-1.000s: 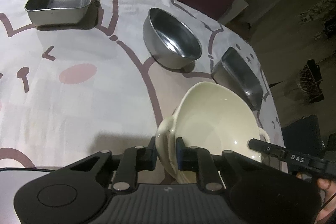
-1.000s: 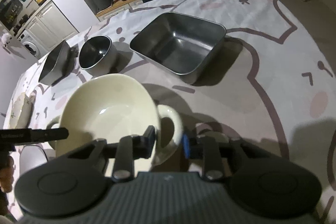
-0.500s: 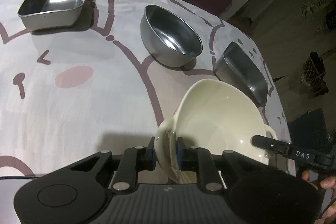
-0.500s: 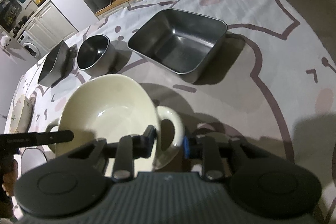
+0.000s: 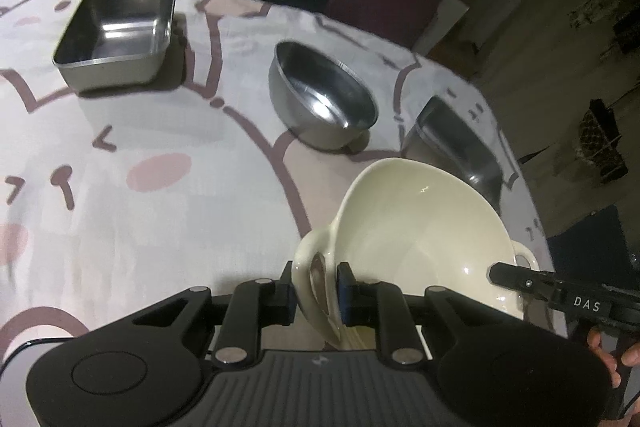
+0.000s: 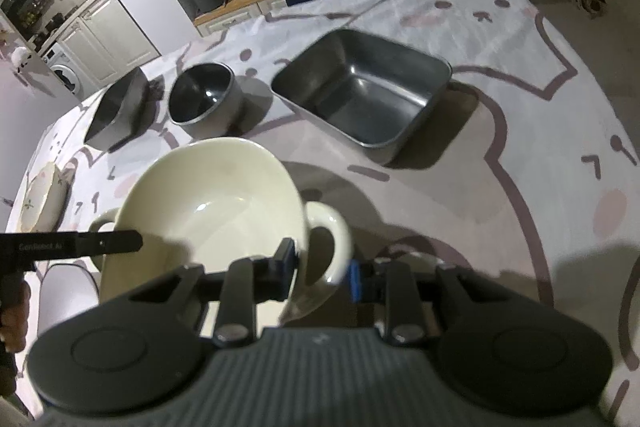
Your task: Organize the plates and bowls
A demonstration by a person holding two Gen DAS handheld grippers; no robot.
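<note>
Claws both grip our cream bowl (image 5: 416,239): left claw (image 5: 317,291) clamped on one loop handle, right claw (image 6: 322,267) on the other, bowl between them above the worktop (image 5: 180,211). Glazed ceramic, we judge: heavy, slick, breakable. Beyond sit steel dishes (image 5: 324,99).

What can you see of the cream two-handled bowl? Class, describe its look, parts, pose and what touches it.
The cream bowl looks like glossy glazed ceramic, round and deep, empty, with a loop handle on each side. It is upright, slightly tilted, above the patterned tablecloth. The left gripper is shut on one handle, the right gripper on the other; whether its base touches the cloth cannot be told.
</note>
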